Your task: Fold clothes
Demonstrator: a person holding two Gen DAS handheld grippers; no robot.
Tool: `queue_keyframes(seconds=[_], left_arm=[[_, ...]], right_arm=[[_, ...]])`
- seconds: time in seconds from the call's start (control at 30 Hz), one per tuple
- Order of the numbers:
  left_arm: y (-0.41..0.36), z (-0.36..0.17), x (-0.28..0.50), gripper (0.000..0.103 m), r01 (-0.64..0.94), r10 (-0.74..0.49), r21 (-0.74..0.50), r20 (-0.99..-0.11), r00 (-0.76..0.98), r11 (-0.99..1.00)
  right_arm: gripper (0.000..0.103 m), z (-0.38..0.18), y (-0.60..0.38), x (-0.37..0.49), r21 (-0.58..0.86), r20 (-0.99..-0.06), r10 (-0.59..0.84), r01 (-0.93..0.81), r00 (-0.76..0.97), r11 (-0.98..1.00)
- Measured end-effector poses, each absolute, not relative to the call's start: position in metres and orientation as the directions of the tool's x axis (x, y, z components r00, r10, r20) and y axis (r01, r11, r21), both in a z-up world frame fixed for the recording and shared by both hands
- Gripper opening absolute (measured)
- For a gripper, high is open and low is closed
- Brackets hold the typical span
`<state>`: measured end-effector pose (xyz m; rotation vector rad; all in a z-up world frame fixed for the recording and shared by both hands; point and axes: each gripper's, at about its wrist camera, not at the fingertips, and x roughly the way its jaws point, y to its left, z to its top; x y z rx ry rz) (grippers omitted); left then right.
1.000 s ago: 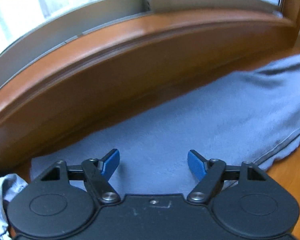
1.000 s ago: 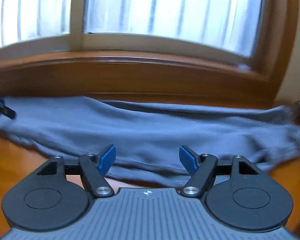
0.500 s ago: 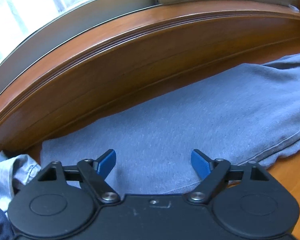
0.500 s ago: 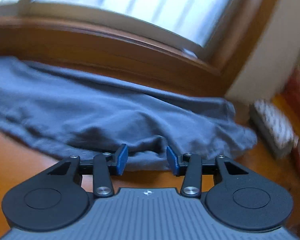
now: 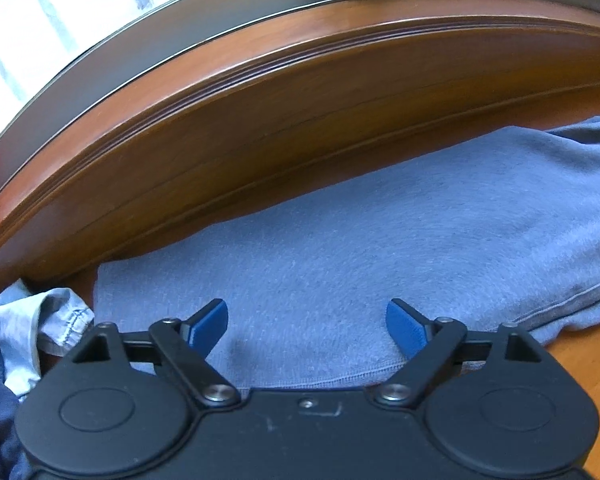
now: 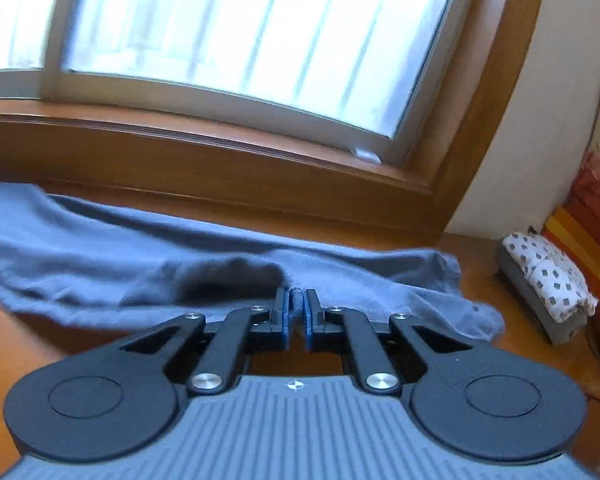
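We see only part of the grey garment point(image 5: 380, 248): at three o'clock in the left wrist view it runs past the edge, and the gripper body covers its near hem. At nine o'clock, a pale blue cloth point(image 5: 40, 320) is cut off. In the right wrist view, the window point(image 6: 240, 32) is blurred, and the patterned bundle point(image 6: 548, 276) at three o'clock stays unidentifiable.

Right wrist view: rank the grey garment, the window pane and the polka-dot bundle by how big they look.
1. Window pane, fills most of the upper picture.
2. Grey garment, a wide band across the floor; its near edge is pinched in the right gripper.
3. Polka-dot bundle, smallest.
The top two are close, and the garment runs out of frame at left.
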<state>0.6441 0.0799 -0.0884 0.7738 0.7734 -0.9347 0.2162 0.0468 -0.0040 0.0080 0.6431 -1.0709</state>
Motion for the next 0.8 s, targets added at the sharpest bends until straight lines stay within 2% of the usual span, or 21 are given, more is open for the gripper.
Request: queue_keyframes(seconds=[0.07,0.17,0.23,0.4,0.53,0.57,0.6,0.63,0.67,0.73,0.8], left_arm=[[0.081,-0.089,0.647,0.087,0.895,-0.391,0.228,-0.838,0.381,0.384],[0.079,-0.089,0.648,0.09,0.897,-0.384,0.232,-0.842,0.379,0.376],[0.081,-0.09,0.651,0.094,0.901,-0.381,0.237,-0.844,0.376,0.364],[0.088,-0.09,0.65,0.094,0.911,-0.368,0.215,-0.863,0.346,0.353],[0.097,-0.086,0.626,0.088,0.931,-0.394,0.207,-0.863,0.318,0.3],[0.099,-0.083,0.618,0.088,0.938,-0.408,0.204,-0.859,0.309,0.281],[0.101,-0.079,0.609,0.088,0.947,-0.431,0.194,-0.854,0.292,0.256],[0.102,-0.074,0.599,0.088,0.958,-0.457,0.183,-0.848,0.268,0.223],[0.103,-0.07,0.59,0.088,0.967,-0.481,0.173,-0.842,0.243,0.186],[0.099,-0.062,0.561,0.088,0.977,-0.525,0.182,-0.824,0.214,0.112],[0.094,-0.055,0.534,0.088,0.98,-0.564,0.193,-0.806,0.181,0.038]], right_arm=[[0.007,-0.023,0.062,0.211,-0.338,-0.54,-0.774,0.757,0.331,0.559],[0.007,-0.067,0.073,0.209,-0.416,-0.646,-0.721,0.676,0.251,0.608],[0.007,-0.074,0.078,0.207,-0.447,-0.646,-0.73,0.664,0.225,0.6],[0.007,-0.074,0.082,0.2,-0.523,-0.643,-0.746,0.613,0.173,0.592],[0.007,-0.073,0.084,0.195,-0.581,-0.636,-0.762,0.576,0.121,0.575],[0.012,-0.065,0.087,0.194,-0.586,-0.617,-0.776,0.58,0.133,0.565],[0.027,-0.058,0.09,0.194,-0.592,-0.597,-0.789,0.584,0.146,0.556],[0.034,-0.05,0.099,0.195,-0.6,-0.573,-0.8,0.572,0.18,0.559],[0.047,-0.042,0.107,0.196,-0.609,-0.548,-0.808,0.56,0.214,0.562],[0.049,-0.036,0.119,0.206,-0.621,-0.537,-0.797,0.509,0.278,0.596],[0.046,-0.038,0.125,0.218,-0.634,-0.536,-0.779,0.453,0.326,0.626]])
